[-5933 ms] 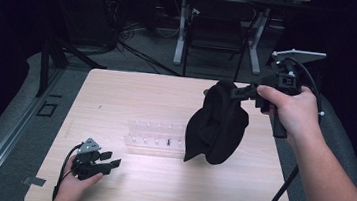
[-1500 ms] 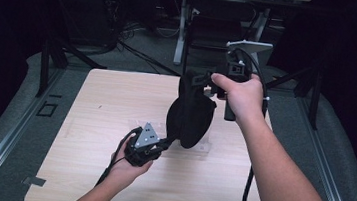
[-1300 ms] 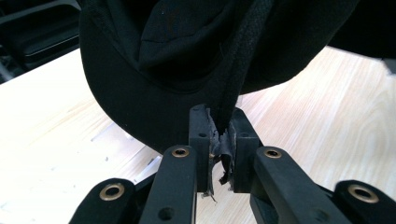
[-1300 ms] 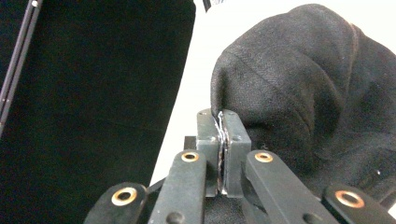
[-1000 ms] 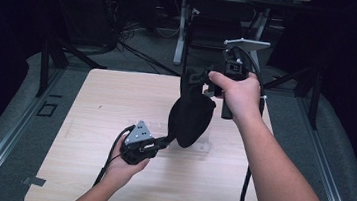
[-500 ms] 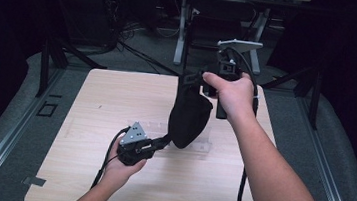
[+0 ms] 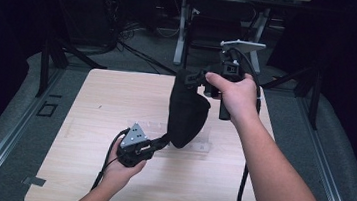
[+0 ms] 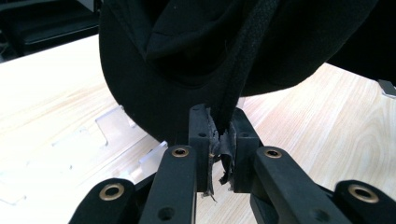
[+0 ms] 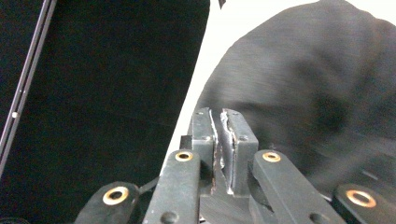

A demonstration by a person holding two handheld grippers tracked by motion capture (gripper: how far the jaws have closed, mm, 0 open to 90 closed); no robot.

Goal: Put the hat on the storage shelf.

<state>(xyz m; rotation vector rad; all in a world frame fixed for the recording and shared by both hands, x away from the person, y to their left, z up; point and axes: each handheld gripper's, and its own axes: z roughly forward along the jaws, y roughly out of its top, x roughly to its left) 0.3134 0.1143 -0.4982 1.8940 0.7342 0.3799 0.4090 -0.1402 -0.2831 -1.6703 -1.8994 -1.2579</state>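
**A:** Two grippers and one black cloth over the table. Where does the cloth sit?

**B:** It stands nearly upright in the air between the two hands, with its long axis running top to bottom. Its top is just beside the right gripper, which is raised at the far side. Its bottom edge is at the left gripper, low and close above a clear tray.

**A:** Who has hold of it?

**B:** The left. In the left gripper view, that gripper is clamped tight on a thick seam of the cloth, which rises straight up from the pads.

**A:** And the right?

**B:** Its jaws have just been opening. In the right gripper view, that gripper shows a thin slit between the pads with no fabric seen in it. The cloth lies ahead and off to one side, blurred.

**A:** So what does the next move turn on?

**B:** Probably the low grip. With the top let go, the cloth would likely slump down around the left gripper, towards the tray. The left hand is the nearer one, and the one placed to steer it.
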